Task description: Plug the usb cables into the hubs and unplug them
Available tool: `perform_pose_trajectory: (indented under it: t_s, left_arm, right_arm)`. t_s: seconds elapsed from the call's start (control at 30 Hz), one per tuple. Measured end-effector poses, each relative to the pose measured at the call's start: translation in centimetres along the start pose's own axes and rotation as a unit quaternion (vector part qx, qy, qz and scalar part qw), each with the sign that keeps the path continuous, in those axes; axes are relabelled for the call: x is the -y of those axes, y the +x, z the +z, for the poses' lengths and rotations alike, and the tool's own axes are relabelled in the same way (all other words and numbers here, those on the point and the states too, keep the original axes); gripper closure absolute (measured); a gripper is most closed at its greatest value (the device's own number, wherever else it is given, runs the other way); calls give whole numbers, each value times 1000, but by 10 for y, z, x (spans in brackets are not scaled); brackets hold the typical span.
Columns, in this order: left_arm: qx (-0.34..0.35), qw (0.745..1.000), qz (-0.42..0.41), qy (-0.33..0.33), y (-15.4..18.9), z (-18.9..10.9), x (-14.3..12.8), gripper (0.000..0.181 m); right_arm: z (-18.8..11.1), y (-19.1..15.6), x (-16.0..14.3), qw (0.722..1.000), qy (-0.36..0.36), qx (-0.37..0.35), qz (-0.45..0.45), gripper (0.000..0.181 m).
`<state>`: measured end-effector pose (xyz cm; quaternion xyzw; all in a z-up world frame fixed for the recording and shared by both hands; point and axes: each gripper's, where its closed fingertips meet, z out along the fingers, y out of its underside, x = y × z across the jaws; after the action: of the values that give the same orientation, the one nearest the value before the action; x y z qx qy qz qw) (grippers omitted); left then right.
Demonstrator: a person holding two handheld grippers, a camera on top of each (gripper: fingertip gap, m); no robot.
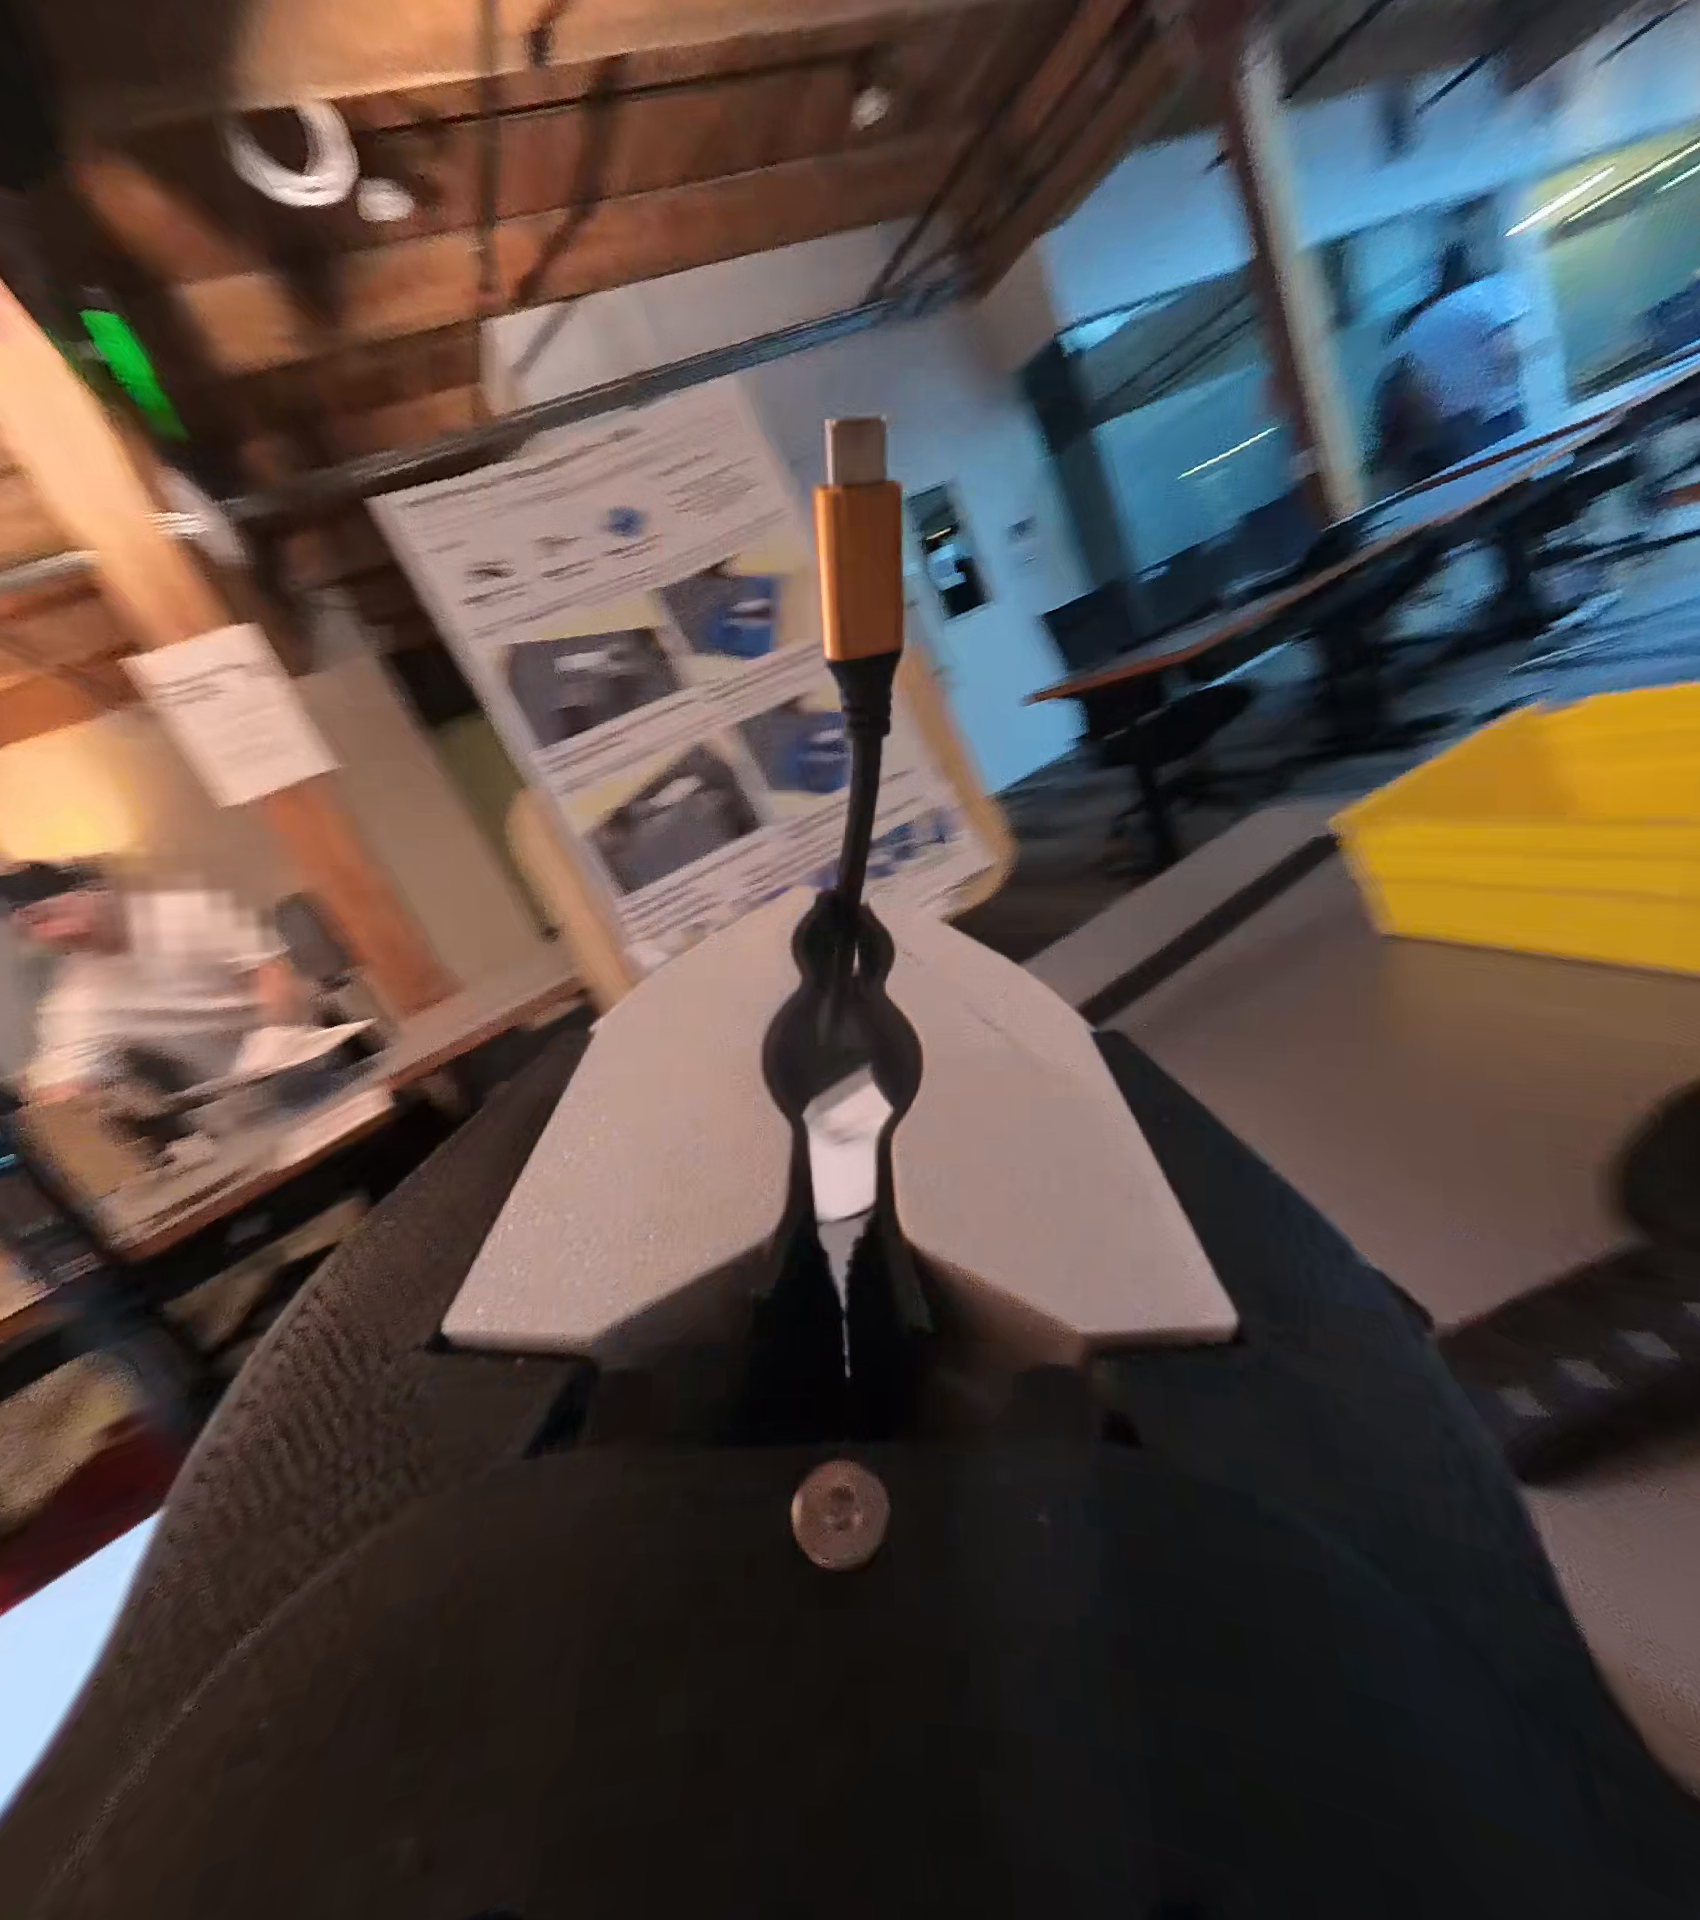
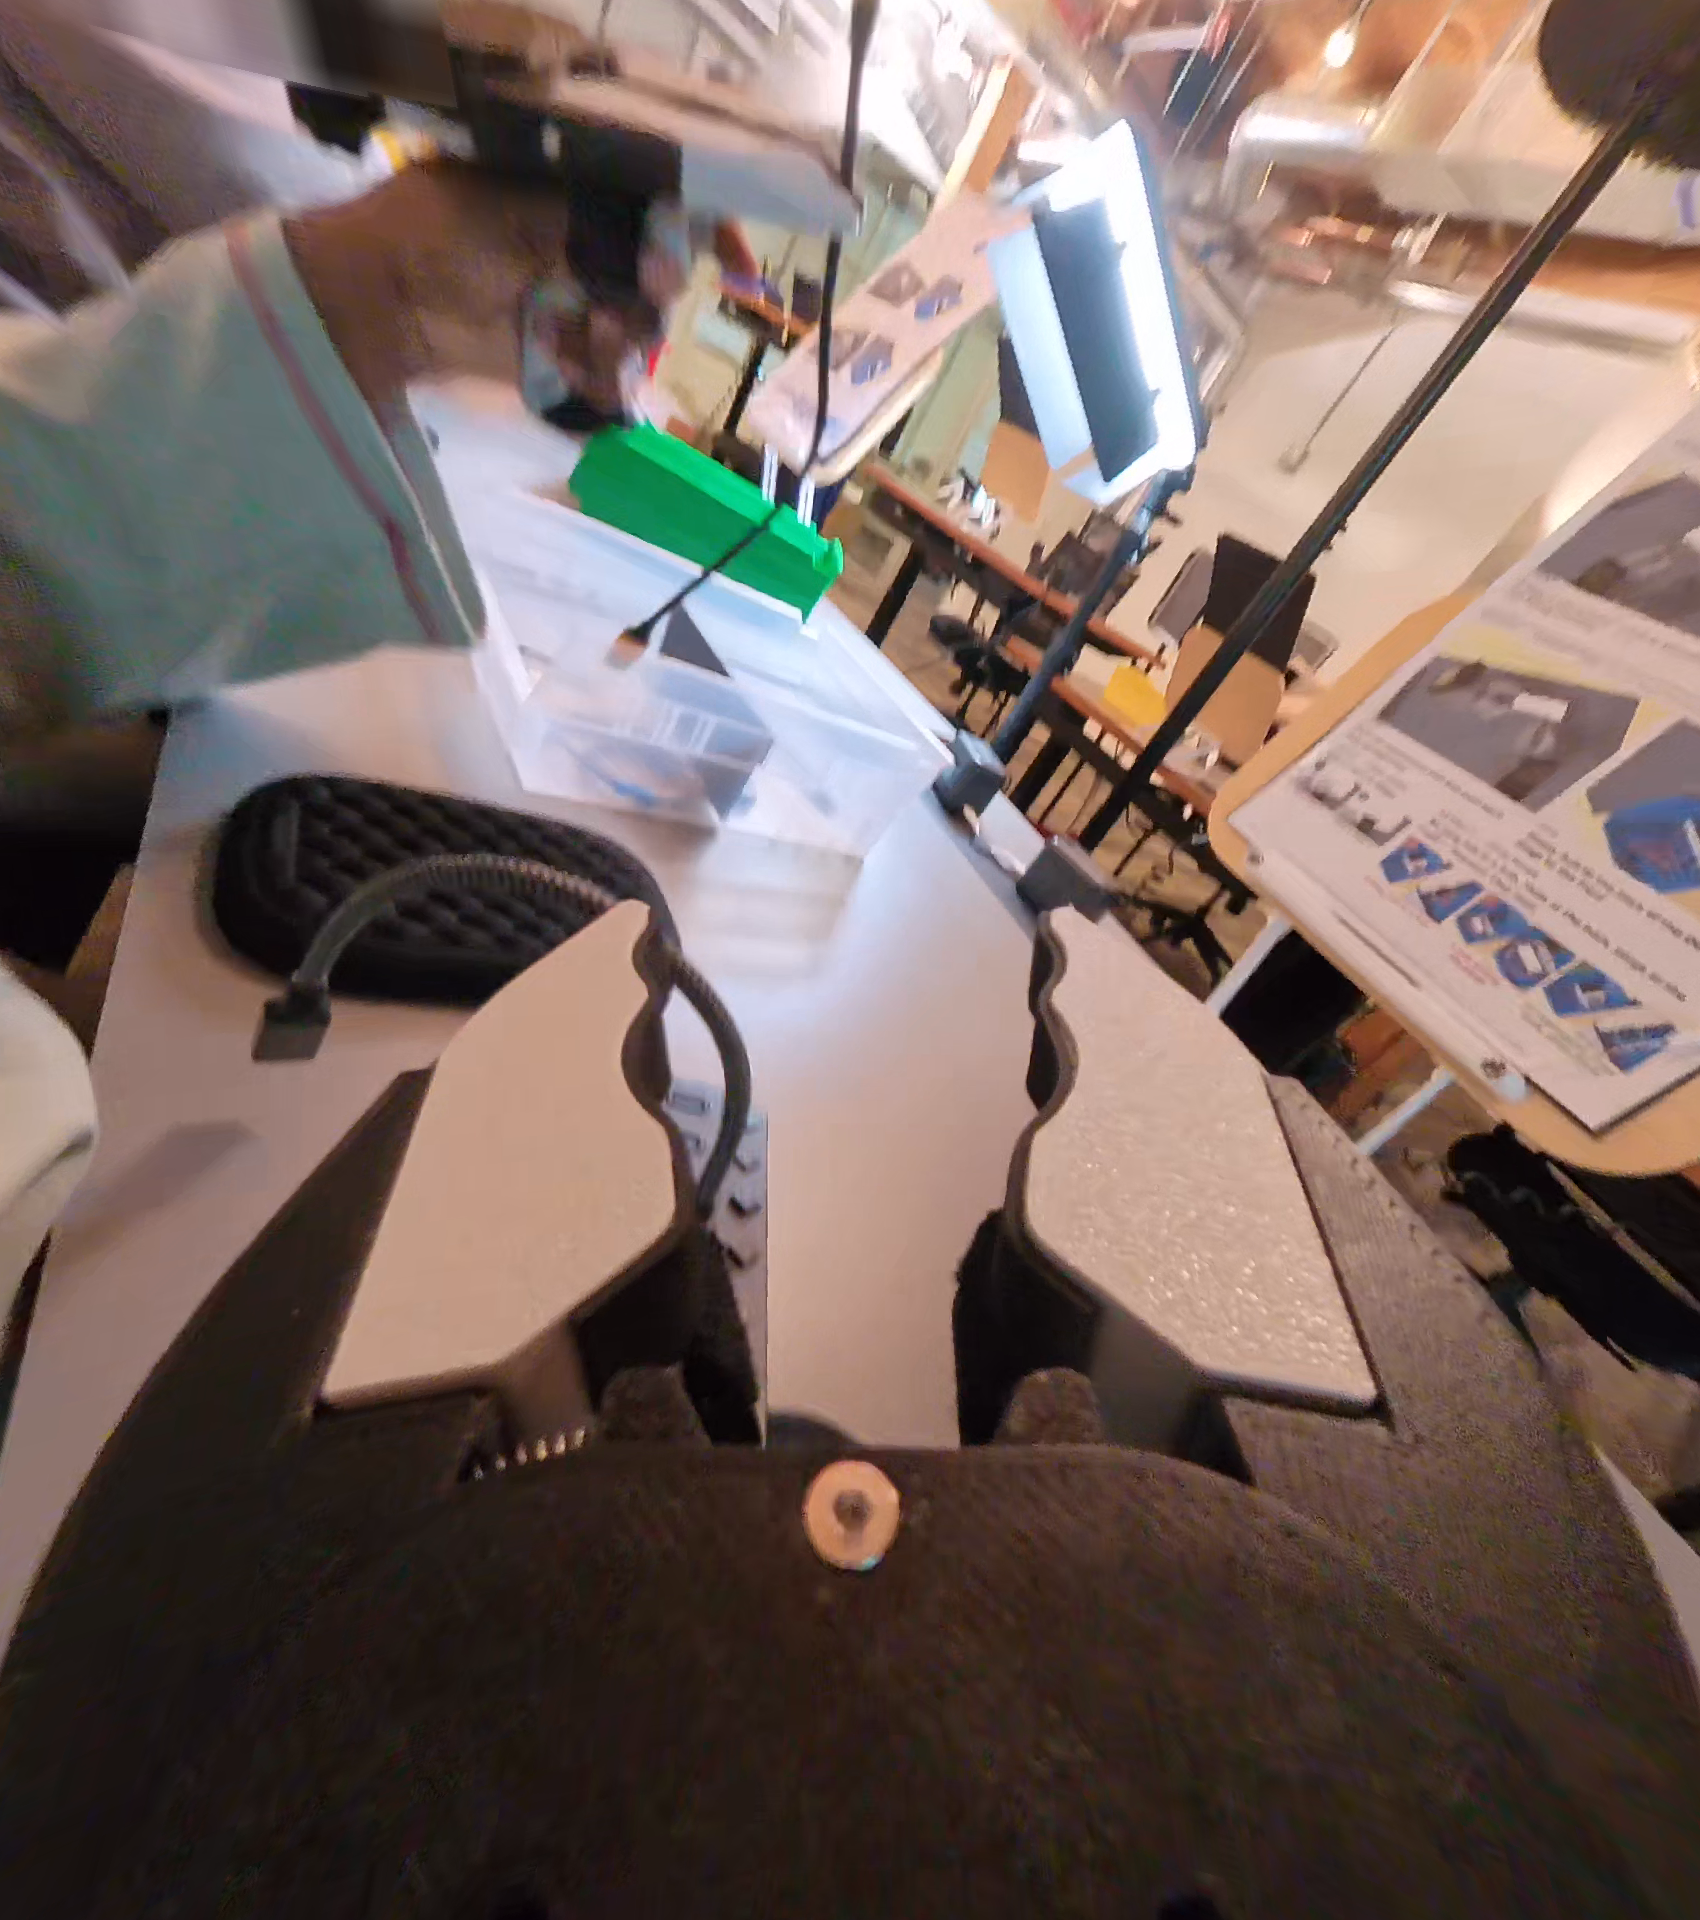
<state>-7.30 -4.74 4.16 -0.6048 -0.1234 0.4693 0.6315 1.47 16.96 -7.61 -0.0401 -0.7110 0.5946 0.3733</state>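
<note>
The left tongs (image 1: pixel 841 935) are shown clenched on the black cord of a usb cable (image 1: pixel 851 790), whose orange-sleeved plug (image 1: pixel 858 566) stands straight out past the tips, its long axis in line with the tongs and its metal end pointing away into open air above the counter (image 1: pixel 1397 1091). The right tongs (image 2: pixel 841 971) are held released, with nothing between them, low over the counter. A dark hub (image 2: pixel 737 1174) with a row of ports is seen lying on the counter just beside the inner face of the left-hand finger (image 2: pixel 534 1132), its braided lead (image 2: pixel 513 883) arching over to a small connector (image 2: pixel 288 1027). The right tongs are judged nearer the hub; the plug is judged well apart from it, so a turn downward is needed. A yellow bin (image 1: pixel 1594 821) occupies the far edge; a black pouch (image 2: pixel 410 873) and clear boxes (image 2: pixel 680 707) narrow the room beyond.
</note>
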Motion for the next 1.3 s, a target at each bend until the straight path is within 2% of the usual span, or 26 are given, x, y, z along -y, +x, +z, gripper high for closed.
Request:
perform_pose_trajectory:
  t_s: [0.1,0.23,0.37,0.47,0.67,0.73,0.9,1.0,1.03,1.2,1.3]
  left_arm:
    - [-96,995,-10,10,55,11,-2,177]
    - [-161,986,37,-17,111,19,-22,177]
    - [-206,972,91,-64,149,24,-51,177]
    - [-238,962,109,-76,169,21,-60,177]
    - [-285,947,113,-99,183,13,-71,177]
    - [-290,945,116,-102,184,13,-73,177]
    - [-294,941,130,-104,188,12,-74,177]
    - [-295,940,137,-105,188,12,-74,177]
    - [-294,940,139,-106,187,12,-75,177]
    - [-263,954,115,-88,177,17,-71,176]
    - [-239,966,68,-71,167,19,-67,160]
  right_arm:
    - [11,-4,16,998,56,-1,10,117]
    - [23,-11,29,995,98,10,27,121]
    - [34,-4,29,993,104,-14,62,131]
    - [39,-3,32,991,114,-12,71,135]
    - [41,-13,38,994,106,21,-14,141]
    - [42,-14,41,994,99,27,-36,148]
    - [50,-21,50,993,95,67,-29,153]
    - [57,-26,44,993,63,88,-40,171]
    - [59,-26,42,994,54,90,-43,171]
    - [62,-23,45,993,71,90,-30,175]
    - [59,-13,54,992,102,63,-28,175]
